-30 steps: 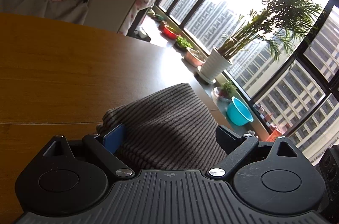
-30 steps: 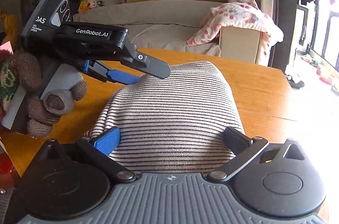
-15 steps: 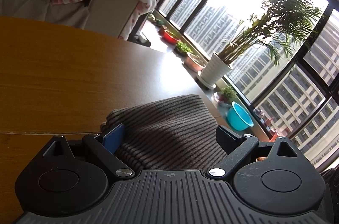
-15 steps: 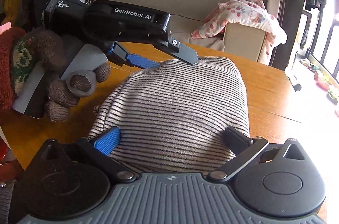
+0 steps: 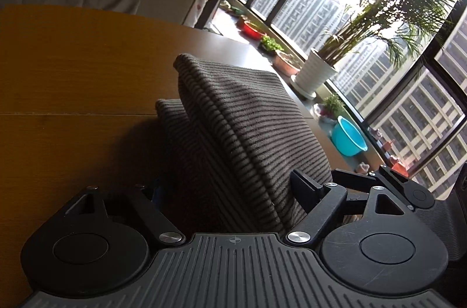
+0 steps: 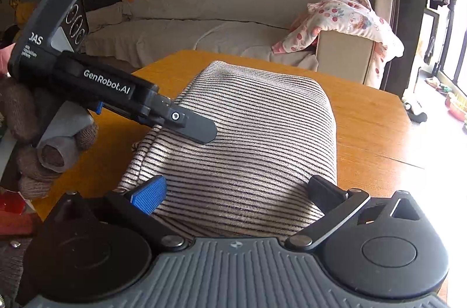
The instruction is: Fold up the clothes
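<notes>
The folded cream knit garment with thin dark stripes lies on the orange-brown wooden table, its near edge between both tools' fingers. The right gripper stands wide around it, gripping nothing. The left gripper holds a thick side fold. To finish well, keep both edges level and press the stack flat. Compared with 1 second ago, the left tool has rolled and raised its fold higher.
</notes>
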Demonstrator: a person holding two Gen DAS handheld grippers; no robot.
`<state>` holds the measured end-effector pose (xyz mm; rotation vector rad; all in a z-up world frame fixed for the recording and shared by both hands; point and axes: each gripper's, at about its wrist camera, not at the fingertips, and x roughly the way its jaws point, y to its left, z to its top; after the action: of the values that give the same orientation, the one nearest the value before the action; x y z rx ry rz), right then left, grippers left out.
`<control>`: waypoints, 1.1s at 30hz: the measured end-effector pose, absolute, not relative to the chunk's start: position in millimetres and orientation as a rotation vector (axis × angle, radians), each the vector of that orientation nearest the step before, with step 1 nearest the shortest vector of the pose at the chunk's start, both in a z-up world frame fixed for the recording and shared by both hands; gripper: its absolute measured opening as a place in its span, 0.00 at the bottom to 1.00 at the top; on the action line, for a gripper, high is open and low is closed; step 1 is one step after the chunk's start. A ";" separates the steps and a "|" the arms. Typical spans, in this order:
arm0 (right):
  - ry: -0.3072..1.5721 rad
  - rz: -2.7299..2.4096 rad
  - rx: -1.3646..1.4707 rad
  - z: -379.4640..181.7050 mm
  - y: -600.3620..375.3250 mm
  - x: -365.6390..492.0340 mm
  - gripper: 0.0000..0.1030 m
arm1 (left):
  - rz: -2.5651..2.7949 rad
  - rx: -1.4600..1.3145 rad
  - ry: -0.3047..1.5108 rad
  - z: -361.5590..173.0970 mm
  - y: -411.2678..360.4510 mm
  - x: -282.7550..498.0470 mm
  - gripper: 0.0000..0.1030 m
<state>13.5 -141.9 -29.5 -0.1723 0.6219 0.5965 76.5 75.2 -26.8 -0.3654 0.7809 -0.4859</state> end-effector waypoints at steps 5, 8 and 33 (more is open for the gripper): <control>0.663 0.558 0.059 -2.1 -193.5 57.7 1.00 | -0.496 -0.366 0.773 -32.6 77.3 76.9 0.88; 0.695 0.540 0.254 -2.6 -216.3 108.7 0.97 | -0.502 -0.367 0.769 -36.1 78.6 77.2 0.89; 0.763 0.600 0.289 -44.9 -188.0 158.9 0.87 | -0.494 -0.226 0.734 -32.8 72.7 78.4 0.96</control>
<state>158.9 -188.0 -44.9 0.2892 0.7626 0.5999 78.4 72.7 -32.8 -0.2264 0.7338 -0.4938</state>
